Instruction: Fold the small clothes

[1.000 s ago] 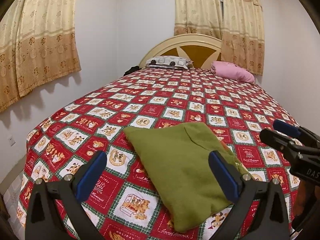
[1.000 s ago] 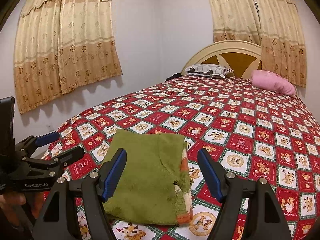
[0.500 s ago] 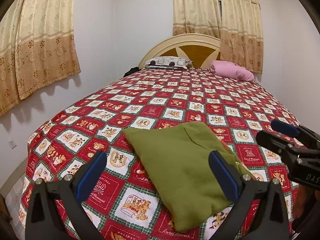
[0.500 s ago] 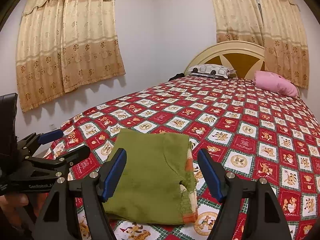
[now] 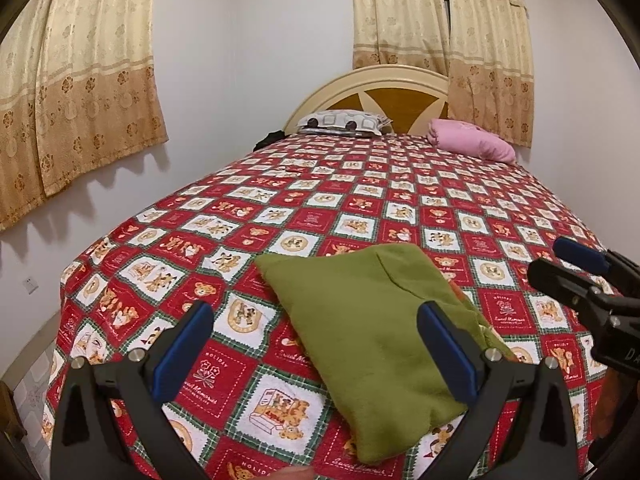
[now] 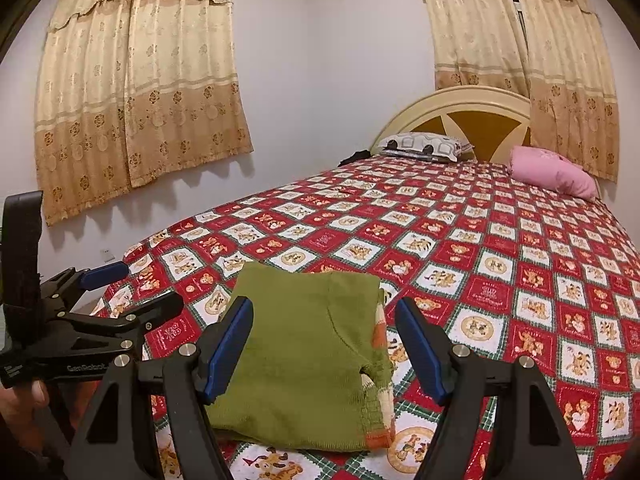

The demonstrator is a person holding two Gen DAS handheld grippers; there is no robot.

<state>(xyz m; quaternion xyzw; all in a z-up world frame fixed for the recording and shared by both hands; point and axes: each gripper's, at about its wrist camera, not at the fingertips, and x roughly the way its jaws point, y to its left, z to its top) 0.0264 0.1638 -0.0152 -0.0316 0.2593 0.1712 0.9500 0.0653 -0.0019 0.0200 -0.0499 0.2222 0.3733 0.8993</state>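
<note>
Two grippers hover above the near end of the bed, and neither one touches cloth. Your left gripper (image 5: 316,340) has its blue pads spread wide with nothing between them; your right gripper (image 6: 324,344) stands just as open and empty — in the right wrist view the green garment (image 6: 308,352) lies behind the gap, not in it.

That garment sits in the lower middle of both frames, already doubled into a compact rectangle on the red patchwork bedspread (image 5: 360,208). It looks like a small knit piece: an orange-and-cream trim peeks out along its right edge in the right wrist view. Its edges line up fairly squarely, so I judge the fold done or nearly so, which would explain why you hold both tools back and open rather than clamped.

Far up the frame, the patterned pillow (image 5: 340,122) and pink pillow (image 5: 472,142) rest against the headboard — well apart from your work.
</note>
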